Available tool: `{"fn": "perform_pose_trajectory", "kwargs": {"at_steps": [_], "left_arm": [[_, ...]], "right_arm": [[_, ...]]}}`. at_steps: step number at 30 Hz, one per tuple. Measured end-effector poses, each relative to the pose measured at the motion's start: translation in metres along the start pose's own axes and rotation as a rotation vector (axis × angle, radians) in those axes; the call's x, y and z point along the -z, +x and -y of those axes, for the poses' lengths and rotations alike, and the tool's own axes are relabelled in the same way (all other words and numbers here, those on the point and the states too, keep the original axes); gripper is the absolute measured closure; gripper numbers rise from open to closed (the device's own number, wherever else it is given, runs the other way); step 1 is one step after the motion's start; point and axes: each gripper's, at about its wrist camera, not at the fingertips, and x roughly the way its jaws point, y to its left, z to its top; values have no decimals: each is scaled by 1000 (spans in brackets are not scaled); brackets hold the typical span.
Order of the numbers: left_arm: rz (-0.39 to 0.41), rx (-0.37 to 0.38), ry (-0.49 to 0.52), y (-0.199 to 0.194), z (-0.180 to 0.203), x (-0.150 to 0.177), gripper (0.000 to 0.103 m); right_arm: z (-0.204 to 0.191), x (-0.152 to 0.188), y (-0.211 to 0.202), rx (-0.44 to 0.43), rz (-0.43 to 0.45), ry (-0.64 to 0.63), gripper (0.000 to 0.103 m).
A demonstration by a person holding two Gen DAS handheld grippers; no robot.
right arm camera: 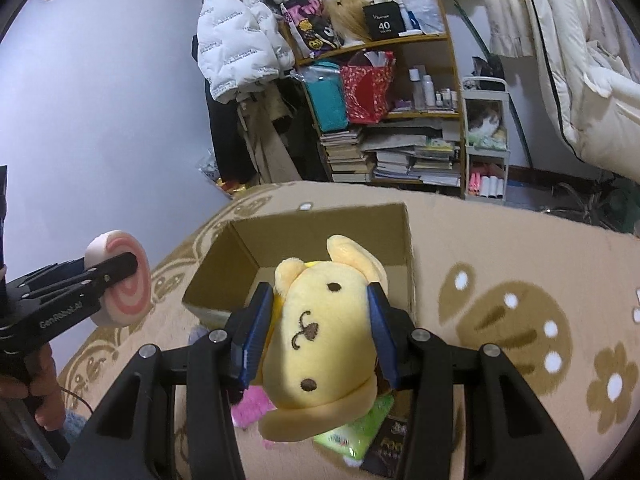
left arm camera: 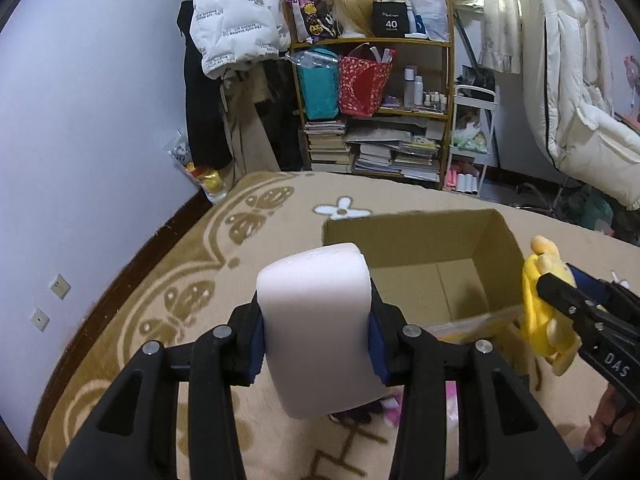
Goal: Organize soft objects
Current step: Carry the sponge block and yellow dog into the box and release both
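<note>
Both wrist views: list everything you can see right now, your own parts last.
Swirl cushion: 1, pale pink, red spiral, clamped in left tongs, beside box.
Plush dog: 1, yellow, clamped in right tongs, at box's near edge.
Cardboard box: 1, brown, open, on rug.
Rug: 1, beige with brown pattern, floor.
Bookshelf: 1, wooden, cluttered, back wall.
Puffer jacket: 1, white, hanging left of shelf.
Small items: several, pink, green, under plush; unclear.
Left tongs: black, blue pads, shut.
Right tongs: black, blue pads, shut.
</note>
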Motion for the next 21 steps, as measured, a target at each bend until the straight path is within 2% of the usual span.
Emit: {"fn": "perform_pose_trajectory", "kwargs": {"at_steps": [7, 14, 21], "left_arm": [[22, -4, 27, 25, 1, -17, 62], [24, 39, 30, 51, 11, -25, 61], [-26, 73, 37, 71, 32, -16, 61]], "right_arm": [[3, -16, 22, 3, 8, 16, 52], [9, -27, 43, -4, -3, 38, 51], [13, -24, 60, -11, -37, 54, 47]]}}
